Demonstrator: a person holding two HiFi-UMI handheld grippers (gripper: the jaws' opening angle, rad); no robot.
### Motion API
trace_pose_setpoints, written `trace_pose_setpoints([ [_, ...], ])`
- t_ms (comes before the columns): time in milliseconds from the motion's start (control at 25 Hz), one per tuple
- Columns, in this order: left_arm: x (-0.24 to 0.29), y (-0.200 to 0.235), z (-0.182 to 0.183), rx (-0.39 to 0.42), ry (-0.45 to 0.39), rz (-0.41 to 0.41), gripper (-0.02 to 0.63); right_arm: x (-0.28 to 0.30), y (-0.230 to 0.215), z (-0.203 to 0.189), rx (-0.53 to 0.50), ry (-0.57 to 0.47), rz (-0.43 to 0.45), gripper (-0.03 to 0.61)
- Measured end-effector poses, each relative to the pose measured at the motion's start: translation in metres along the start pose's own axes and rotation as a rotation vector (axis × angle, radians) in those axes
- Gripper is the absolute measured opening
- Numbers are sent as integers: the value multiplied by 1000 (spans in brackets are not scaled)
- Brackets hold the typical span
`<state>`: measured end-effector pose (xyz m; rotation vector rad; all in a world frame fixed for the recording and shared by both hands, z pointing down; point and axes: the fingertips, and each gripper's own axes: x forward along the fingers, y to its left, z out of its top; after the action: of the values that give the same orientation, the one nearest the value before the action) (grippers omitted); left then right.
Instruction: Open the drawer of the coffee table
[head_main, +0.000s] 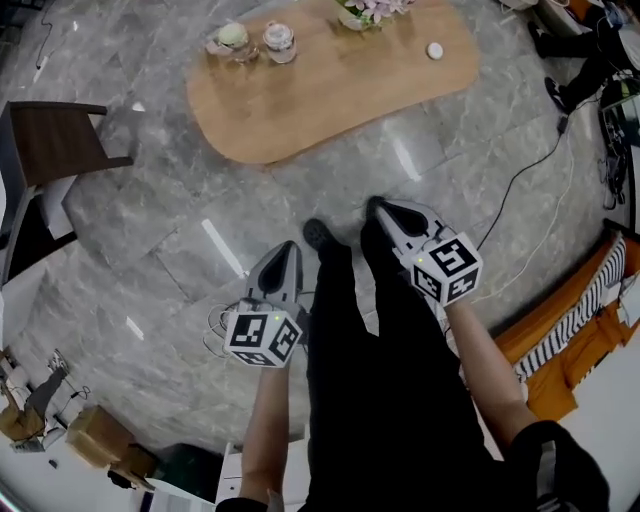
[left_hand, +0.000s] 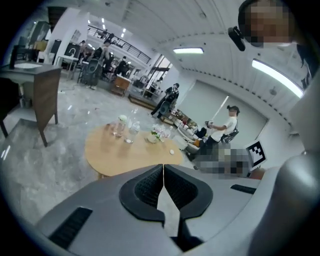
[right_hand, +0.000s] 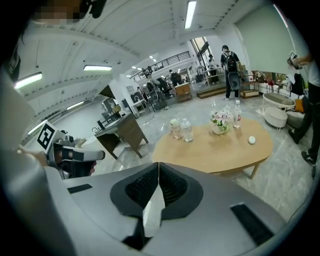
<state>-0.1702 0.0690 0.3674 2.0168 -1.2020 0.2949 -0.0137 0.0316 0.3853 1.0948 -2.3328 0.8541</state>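
table ahead of grippers: tan wood. floor: grey veined marble. left gripper, right gripper: grey, black-white patterned cubes. trousers between: black. fabric right of right gripper: orange, black-white stripes.

The head view looks steeply down from above the person's legs. It takes in the left gripper and right gripper close below, and the coffee table farther off at the top. The left gripper view faces along its own closed jaws toward the table, well apart from it. The right gripper view does the same from the other side. All three views share the tabletop. The right gripper view also catches the left gripper at its left edge.
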Motion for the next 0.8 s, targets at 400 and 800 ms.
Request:
trace_pose_setpoints([
  [400,82,66,-92,-66,53,80,14,81,-70,-87,-15,37,7,12],
  [800,161,138,-162,16,97,164,14,161,-154,-168,-146,170,-2,12],
])
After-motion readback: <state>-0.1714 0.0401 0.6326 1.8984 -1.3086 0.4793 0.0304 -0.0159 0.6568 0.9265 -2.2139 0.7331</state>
